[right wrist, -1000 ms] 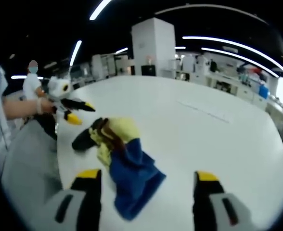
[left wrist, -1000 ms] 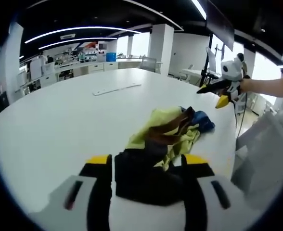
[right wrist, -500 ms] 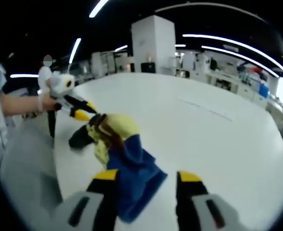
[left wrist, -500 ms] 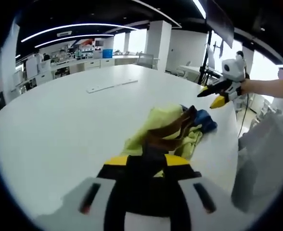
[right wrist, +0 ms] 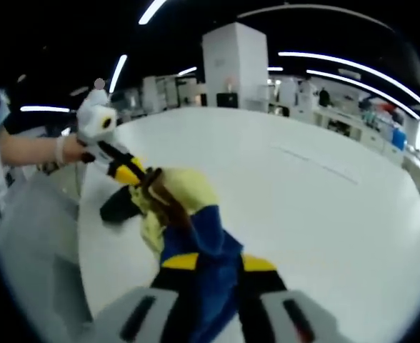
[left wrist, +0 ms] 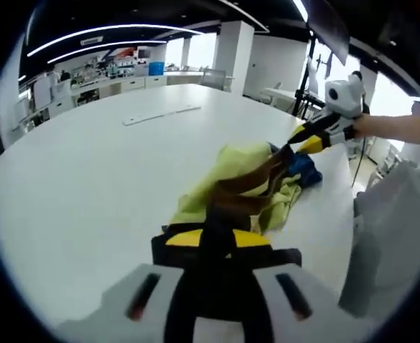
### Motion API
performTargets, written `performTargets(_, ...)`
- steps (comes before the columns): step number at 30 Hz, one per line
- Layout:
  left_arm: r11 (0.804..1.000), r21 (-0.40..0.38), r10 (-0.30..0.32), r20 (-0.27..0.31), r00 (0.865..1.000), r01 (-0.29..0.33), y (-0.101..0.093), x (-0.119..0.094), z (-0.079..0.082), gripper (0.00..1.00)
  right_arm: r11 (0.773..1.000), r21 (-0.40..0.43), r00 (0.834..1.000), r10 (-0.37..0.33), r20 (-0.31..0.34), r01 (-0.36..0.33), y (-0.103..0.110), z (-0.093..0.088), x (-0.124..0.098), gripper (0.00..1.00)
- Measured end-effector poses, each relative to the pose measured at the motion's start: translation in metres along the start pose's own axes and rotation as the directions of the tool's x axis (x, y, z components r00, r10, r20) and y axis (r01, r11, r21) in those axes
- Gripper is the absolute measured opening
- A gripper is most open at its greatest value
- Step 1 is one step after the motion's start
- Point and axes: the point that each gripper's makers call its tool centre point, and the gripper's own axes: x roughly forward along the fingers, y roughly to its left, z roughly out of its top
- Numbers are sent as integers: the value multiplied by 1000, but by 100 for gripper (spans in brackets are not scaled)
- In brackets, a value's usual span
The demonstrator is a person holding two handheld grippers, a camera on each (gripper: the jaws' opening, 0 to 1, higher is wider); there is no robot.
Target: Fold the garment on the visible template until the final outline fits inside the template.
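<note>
A crumpled garment (left wrist: 235,168) in yellow, brown, blue and black lies bunched on the white table (left wrist: 88,186), near its edge. My left gripper (left wrist: 217,239) is shut on the garment's black end, with dark cloth pinched between the yellow tips. My right gripper (right wrist: 218,263) is shut on the blue end (right wrist: 203,229). In the left gripper view the right gripper (left wrist: 308,139) reaches the blue cloth from the right, held by a hand. In the right gripper view the left gripper (right wrist: 130,173) sits at the garment's (right wrist: 188,189) far end. No template outline is discernible.
A flat white strip (left wrist: 160,114) lies farther back on the table (right wrist: 338,214). The table's rim runs close beside the garment, with a person's grey clothing (left wrist: 388,236) just past it. Desks, shelves and a white pillar (right wrist: 230,68) stand behind.
Both grippers went from open to shut. The left closed on the black end and the right on the blue end, each moving in toward the garment.
</note>
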Motion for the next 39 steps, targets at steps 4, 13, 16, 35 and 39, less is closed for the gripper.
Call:
performTargets(4, 1000, -5, 0, -3, 1000, 0, 5, 4, 0, 10, 1000, -7, 1000, 14, -9, -14, 0, -2, 6, 14)
performTargets(13, 1000, -16, 17, 11, 1000, -17, 7, -1, 6, 0, 1000, -5, 1000, 14, -12, -14, 1, -6, 11, 12)
performTargets(16, 999, -24, 37, 39, 999, -36, 9, -7, 14, 0, 1000, -13, 1000, 9, -8, -9, 1, -4, 14, 12)
performTargets(35, 992, -32, 123, 148, 981, -119, 29, -35, 55, 0, 1000, 13, 993, 21, 114, -23, 10, 47, -4, 0)
performTargets(39, 991, -22, 133, 200, 971, -131, 25, -47, 78, 0, 1000, -15, 987, 23, 160, -21, 8, 73, -24, 0)
